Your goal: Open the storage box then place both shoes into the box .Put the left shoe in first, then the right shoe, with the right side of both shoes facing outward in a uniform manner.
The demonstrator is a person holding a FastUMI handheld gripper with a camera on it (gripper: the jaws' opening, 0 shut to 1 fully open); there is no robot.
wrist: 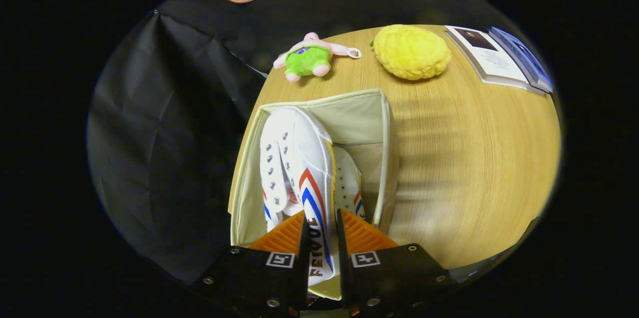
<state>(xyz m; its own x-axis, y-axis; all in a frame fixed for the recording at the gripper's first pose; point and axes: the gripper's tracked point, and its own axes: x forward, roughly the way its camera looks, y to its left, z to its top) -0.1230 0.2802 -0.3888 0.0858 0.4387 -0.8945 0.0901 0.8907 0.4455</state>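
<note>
A two-finger gripper (319,238) pinches the heel side wall of a white canvas sneaker (294,158), both fingers pressed against the fabric where red and blue chevron stripes and dark lettering run down the shoe. The sneaker sits toe-forward in an open cream fabric storage box (349,113), its empty metal eyelets and tongue turned toward the box's left wall. A second white sneaker (348,180) with the same stripes lies deeper in the box, just to the right of the held one and partly hidden behind it; its perforated side panel shows beside the right finger. The box stands at the left edge of a round light-wood table (474,158), with its far wall upright and its right wall casting a soft shadow across the grain. Beyond the box, near the table's far edge, lies a pink starfish plush toy (309,58) in green shorts, a small ring at one arm's tip. To its right rests a yellow knobbly plush cushion (412,52), and farther right a small stack of books (504,58) lies flat near the rim.
</note>
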